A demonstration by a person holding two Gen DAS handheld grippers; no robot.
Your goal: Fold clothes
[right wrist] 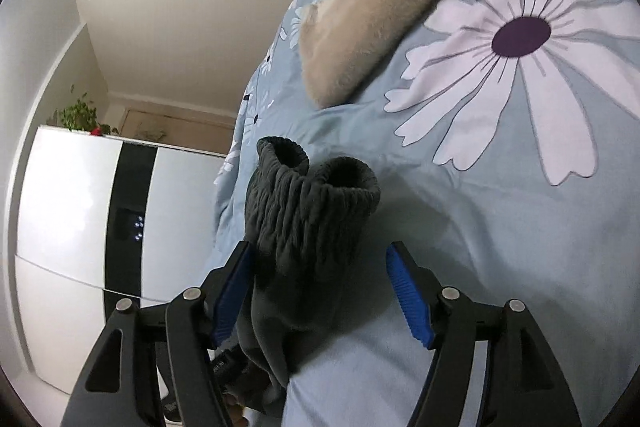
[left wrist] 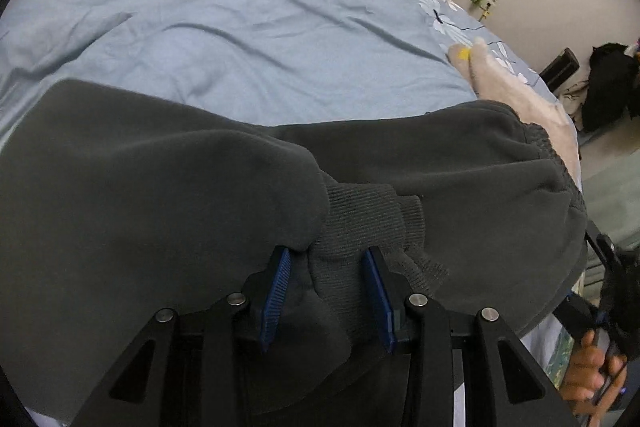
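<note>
A dark grey sweatshirt point(left wrist: 160, 179) lies spread across the near side of a blue floral bedspread point(left wrist: 248, 27). My left gripper point(left wrist: 328, 259) stands open over it, its blue pads either side of a bunched ribbed cuff point(left wrist: 368, 219), not clamped. In the right wrist view my right gripper point(right wrist: 320, 255) is open; a ribbed elastic hem point(right wrist: 312, 195) of the grey garment bulges up between the fingers, against the left pad point(right wrist: 232, 291) and apart from the right one. A beige fuzzy garment point(right wrist: 384, 3) lies beyond on the bedspread point(right wrist: 500, 227).
The beige garment point(left wrist: 516, 95) lies at the bed's right edge in the left wrist view. A person's hand holding the other gripper point(left wrist: 600, 367) shows at lower right. Dark items point(left wrist: 608, 83) sit on the floor by the wall. A white and black cabinet point(right wrist: 88, 219) with a plant point(right wrist: 80, 115) stands left of the bed.
</note>
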